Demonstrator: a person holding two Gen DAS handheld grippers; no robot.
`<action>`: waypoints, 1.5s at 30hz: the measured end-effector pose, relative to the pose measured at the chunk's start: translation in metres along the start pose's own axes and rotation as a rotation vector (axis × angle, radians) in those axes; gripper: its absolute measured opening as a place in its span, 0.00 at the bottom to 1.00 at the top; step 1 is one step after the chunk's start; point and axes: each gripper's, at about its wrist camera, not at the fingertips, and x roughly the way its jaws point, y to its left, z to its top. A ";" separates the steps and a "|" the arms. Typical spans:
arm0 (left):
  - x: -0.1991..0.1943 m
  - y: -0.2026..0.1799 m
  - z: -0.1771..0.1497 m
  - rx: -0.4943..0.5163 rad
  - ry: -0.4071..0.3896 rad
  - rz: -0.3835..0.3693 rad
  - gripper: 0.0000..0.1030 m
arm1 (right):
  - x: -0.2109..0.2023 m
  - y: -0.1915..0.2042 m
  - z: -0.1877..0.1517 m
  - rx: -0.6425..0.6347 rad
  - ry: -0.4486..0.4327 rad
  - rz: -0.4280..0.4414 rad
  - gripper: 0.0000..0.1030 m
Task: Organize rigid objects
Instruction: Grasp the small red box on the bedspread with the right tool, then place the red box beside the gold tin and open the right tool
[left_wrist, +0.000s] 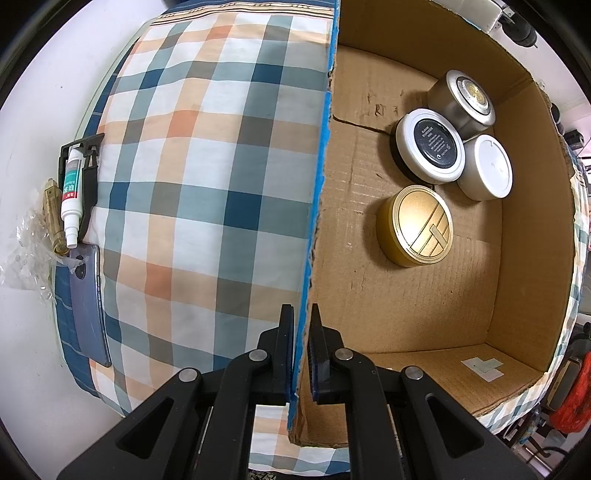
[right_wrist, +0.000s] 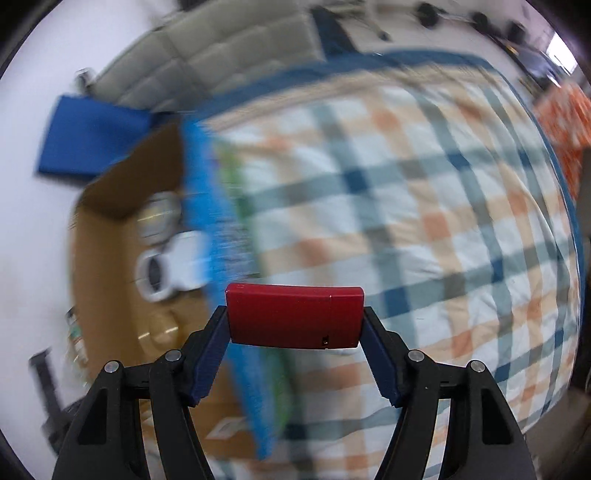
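My left gripper (left_wrist: 300, 332) pinches the cardboard box (left_wrist: 406, 295) wall on the checked bed cover (left_wrist: 207, 177); four round tins (left_wrist: 430, 146) inside, label print unreadable. My right gripper (right_wrist: 295, 325) jaws clamp an unmarked red case (right_wrist: 293, 317) above the bed.

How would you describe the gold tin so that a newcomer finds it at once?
Look inside the open cardboard box on the checked bedspread, where four round tins cluster. The gold tin sits slightly apart from the other three, and alone has a gold lid with raised lines.

Right gripper (right_wrist: 295, 325) clamping red case (right_wrist: 293, 317), blurred cardboard box (right_wrist: 110, 258), plaid bedspread (right_wrist: 424, 221)
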 end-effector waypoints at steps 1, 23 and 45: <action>0.000 0.000 0.000 -0.001 -0.001 -0.001 0.04 | -0.007 0.015 -0.002 -0.030 -0.006 0.005 0.69; -0.002 -0.001 -0.004 -0.004 -0.002 -0.008 0.04 | -0.006 0.105 -0.053 -0.223 0.044 0.034 0.69; -0.002 0.002 -0.004 -0.008 0.003 -0.015 0.04 | 0.114 0.117 -0.038 -0.194 0.198 -0.070 0.70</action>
